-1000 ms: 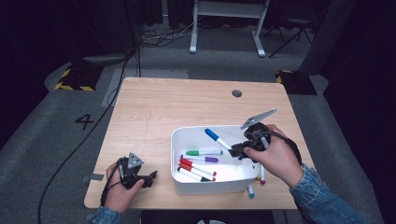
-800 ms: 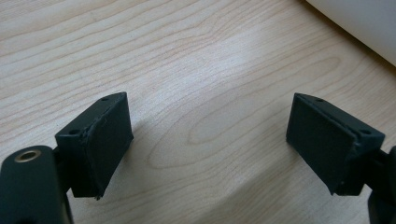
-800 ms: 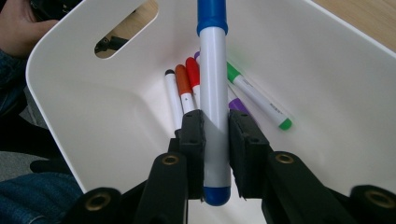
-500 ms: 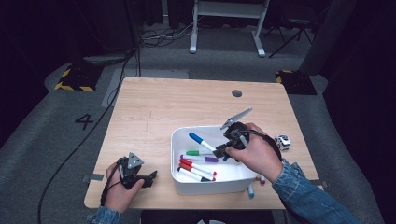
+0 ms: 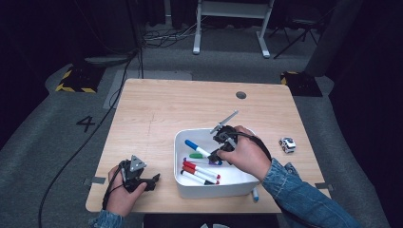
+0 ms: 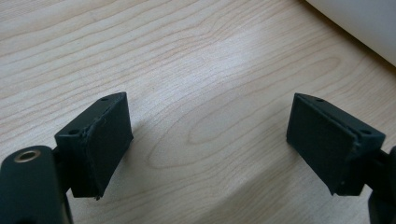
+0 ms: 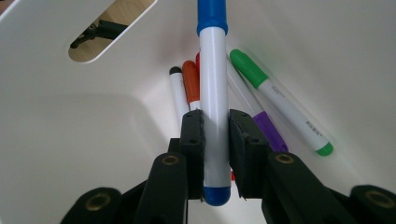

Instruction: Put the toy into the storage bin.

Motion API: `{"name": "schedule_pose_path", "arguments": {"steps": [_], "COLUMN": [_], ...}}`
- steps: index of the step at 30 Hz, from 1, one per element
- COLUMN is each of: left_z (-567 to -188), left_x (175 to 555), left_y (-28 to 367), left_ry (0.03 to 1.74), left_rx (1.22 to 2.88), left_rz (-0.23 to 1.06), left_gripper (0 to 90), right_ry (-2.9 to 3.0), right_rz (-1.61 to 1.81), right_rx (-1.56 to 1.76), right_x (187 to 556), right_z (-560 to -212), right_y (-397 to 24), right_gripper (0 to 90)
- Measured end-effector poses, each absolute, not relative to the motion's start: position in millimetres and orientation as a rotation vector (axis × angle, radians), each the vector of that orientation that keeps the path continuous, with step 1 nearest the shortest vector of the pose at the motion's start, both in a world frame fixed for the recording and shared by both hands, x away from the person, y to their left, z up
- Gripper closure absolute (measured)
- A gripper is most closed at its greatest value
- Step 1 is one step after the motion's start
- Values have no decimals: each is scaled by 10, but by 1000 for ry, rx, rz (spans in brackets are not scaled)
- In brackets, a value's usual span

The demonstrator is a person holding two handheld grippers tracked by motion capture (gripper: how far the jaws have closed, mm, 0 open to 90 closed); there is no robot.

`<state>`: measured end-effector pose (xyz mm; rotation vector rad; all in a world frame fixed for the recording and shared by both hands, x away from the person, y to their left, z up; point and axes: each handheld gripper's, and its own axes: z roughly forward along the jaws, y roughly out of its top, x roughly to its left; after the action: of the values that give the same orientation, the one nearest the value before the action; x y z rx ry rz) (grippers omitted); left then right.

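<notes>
A white bin (image 5: 183, 180) sits at the front right of the wooden table (image 5: 161, 109), holding several markers. My right gripper (image 5: 214, 154) hangs inside the bin, shut on a blue-capped white marker (image 5: 197, 147) that points left. In the right gripper view the pads (image 7: 193, 133) clamp this blue marker (image 7: 214, 93) above a green marker (image 7: 280, 105), a purple one (image 7: 267, 130), an orange one (image 7: 190, 86) and a black one (image 7: 176, 93). My left gripper (image 5: 151, 181) rests on the table left of the bin, open; its pads (image 6: 105, 140) stand wide apart over bare wood.
One more marker (image 5: 255, 194) lies on the table by the bin's front right corner. A small white toy car (image 5: 287, 144) stands to the right of the bin. The bin's wall (image 6: 359, 23) is close to my left gripper. A round hole (image 5: 241, 95) marks the table's far side.
My right gripper has carried the blue marker leftward and down into the bin. The left gripper has stayed put.
</notes>
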<state>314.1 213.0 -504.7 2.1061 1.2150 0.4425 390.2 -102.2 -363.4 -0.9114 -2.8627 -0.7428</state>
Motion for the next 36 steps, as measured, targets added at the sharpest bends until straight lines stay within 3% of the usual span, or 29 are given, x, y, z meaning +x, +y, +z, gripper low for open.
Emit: {"name": "schedule_pose_path", "arguments": {"steps": [36], "left_z": [-5049], "left_x": [3143], "left_y": [2135], "left_ry": [1214], "left_rx": [2100], "left_rz": [439], "left_gripper": [143], "right_ry": [-2928], "right_rz": [-651], "right_rx": [-915], "right_x": [4064], "right_z": [-3913], "right_y": [-626], "right_gripper": [762]}}
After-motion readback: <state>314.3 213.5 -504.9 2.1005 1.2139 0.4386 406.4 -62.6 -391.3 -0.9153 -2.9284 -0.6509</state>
